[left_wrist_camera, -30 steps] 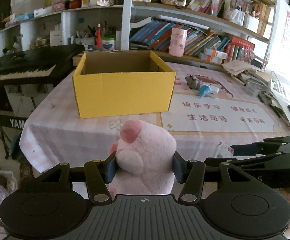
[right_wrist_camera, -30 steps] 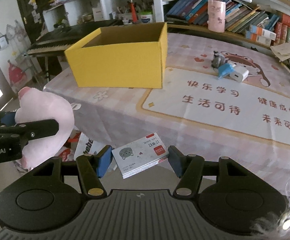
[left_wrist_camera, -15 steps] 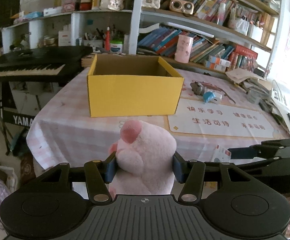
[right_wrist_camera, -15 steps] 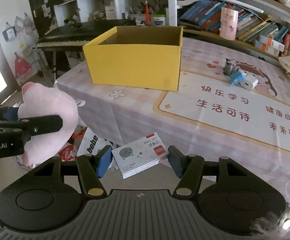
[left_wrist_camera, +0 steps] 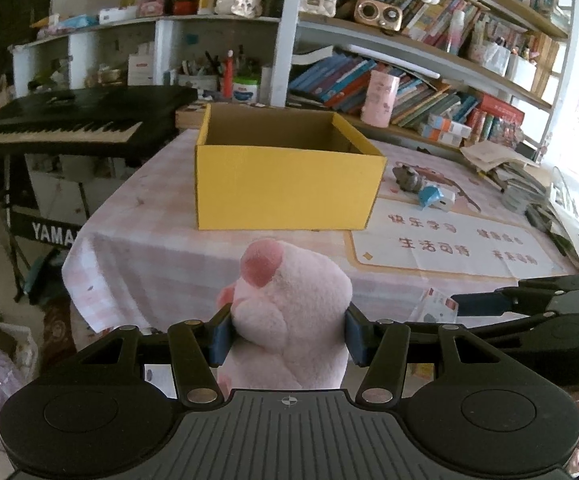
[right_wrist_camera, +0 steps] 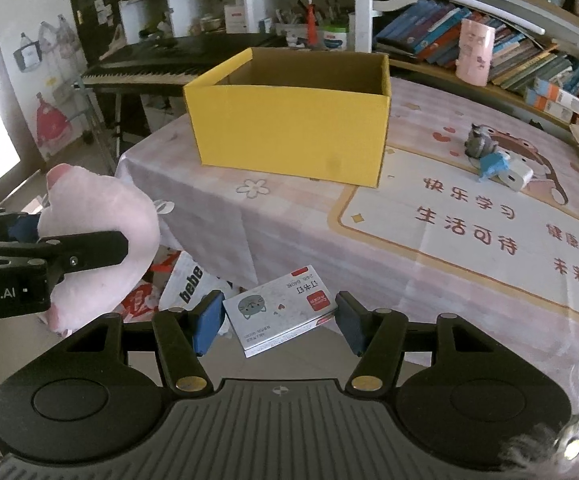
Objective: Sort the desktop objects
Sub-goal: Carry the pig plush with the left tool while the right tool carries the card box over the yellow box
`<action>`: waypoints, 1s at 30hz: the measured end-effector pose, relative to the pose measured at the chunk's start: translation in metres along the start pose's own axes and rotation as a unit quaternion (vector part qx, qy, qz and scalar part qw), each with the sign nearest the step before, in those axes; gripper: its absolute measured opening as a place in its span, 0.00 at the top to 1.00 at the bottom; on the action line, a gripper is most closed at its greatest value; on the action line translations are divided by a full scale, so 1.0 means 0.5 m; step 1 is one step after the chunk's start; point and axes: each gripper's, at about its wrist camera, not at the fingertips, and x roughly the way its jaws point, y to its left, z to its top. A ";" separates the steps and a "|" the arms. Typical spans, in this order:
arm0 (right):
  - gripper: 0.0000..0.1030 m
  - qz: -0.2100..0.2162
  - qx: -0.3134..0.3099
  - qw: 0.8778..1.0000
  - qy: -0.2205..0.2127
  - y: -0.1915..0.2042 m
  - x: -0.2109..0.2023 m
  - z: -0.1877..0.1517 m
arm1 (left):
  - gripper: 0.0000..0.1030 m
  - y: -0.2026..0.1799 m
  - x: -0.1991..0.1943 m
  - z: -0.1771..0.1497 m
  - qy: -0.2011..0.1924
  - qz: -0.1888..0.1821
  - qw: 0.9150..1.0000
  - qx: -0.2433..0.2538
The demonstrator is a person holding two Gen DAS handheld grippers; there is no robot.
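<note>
My left gripper (left_wrist_camera: 287,334) is shut on a pink plush toy (left_wrist_camera: 289,308), held in the air in front of the table's near edge. In the right wrist view the same toy (right_wrist_camera: 101,236) shows at the left. My right gripper (right_wrist_camera: 275,322) is shut on a small white staple box (right_wrist_camera: 283,310) with a cat picture and a red label; its edge (left_wrist_camera: 437,306) also shows in the left wrist view. An open yellow cardboard box (left_wrist_camera: 285,184) stands on the table beyond both grippers. A grey figurine (right_wrist_camera: 477,142) and a blue-and-white charger (right_wrist_camera: 505,168) lie right of it.
The table (right_wrist_camera: 289,216) has a pink checked cloth and a printed mat (right_wrist_camera: 489,224). A black keyboard (left_wrist_camera: 65,120) stands left of the table. Bookshelves (left_wrist_camera: 429,80) and a pink cup (left_wrist_camera: 379,98) line the back. Bags (right_wrist_camera: 187,280) lie on the floor below.
Both grippers have drawn back from the table with their loads; the yellow box and table look smaller and farther away. Neither grip has changed.
</note>
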 end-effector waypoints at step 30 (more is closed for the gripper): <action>0.44 0.054 -0.037 0.997 -0.040 -0.080 0.113 0.222 | 0.47 0.010 0.129 0.169 -0.043 0.041 0.998 -0.011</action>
